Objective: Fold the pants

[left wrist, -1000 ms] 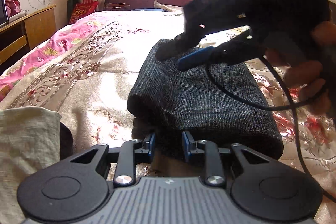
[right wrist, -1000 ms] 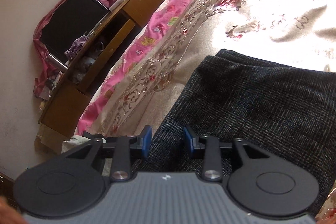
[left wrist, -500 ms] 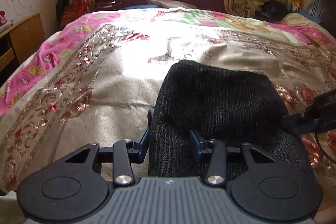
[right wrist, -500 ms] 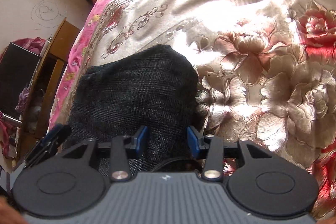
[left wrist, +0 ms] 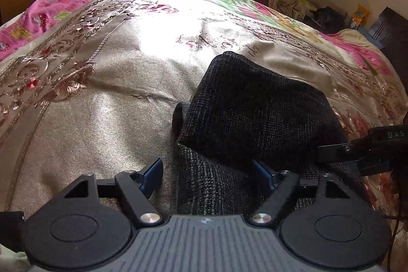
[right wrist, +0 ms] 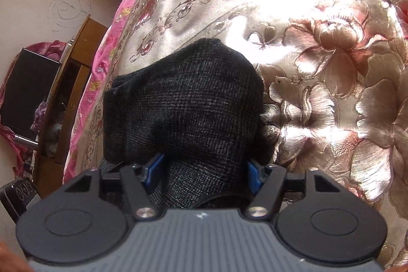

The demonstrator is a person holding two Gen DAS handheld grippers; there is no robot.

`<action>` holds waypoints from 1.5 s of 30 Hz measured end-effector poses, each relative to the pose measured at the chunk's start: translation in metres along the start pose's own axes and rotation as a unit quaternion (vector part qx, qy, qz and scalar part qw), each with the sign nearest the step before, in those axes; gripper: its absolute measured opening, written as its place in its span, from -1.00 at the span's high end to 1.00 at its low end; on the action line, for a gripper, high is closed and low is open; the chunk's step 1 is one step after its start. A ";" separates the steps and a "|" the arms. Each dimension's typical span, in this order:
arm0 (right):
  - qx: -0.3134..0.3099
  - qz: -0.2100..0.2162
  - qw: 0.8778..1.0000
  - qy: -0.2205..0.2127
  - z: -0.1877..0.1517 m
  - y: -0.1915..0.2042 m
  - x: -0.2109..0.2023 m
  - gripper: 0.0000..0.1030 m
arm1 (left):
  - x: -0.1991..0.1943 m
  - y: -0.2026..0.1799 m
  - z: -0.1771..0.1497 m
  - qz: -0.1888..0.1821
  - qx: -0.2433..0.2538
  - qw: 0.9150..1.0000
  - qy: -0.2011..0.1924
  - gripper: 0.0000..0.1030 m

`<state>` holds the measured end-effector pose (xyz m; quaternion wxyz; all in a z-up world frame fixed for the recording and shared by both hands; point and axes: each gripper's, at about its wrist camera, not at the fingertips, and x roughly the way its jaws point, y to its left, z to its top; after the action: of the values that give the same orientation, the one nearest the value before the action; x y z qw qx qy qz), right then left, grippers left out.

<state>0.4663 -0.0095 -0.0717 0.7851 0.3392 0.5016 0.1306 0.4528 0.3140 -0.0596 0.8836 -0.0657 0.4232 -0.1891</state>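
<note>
Pants (left wrist: 257, 114) on bedspread (left wrist: 102, 98) — centre-right

I see the pants (left wrist: 257, 114) as a dark charcoal garment with a fine pale check weave, folded into a thick, layered bundle. They lie on the bed, towards its near edge. The upper layer humps up loosely over the lower one, and a rounded fold bulges out at the bundle's left side (right wrist: 183, 103).

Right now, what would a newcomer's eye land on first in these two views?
The dark folded pants, bunched on the shiny floral bedspread, dominate both views. The left gripper and right gripper each stand wide open around the near edge of the pants.
</note>
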 end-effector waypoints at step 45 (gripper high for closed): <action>-0.045 -0.175 0.983 -0.040 -0.058 -0.024 -0.193 0.31 | -0.076 -0.219 -0.032 0.032 0.164 0.986 0.004 -0.51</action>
<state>0.3231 -0.1092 0.0314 0.8295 0.2155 0.5153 -0.0004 0.3238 0.1433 0.0360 0.8861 0.0942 0.3923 -0.2282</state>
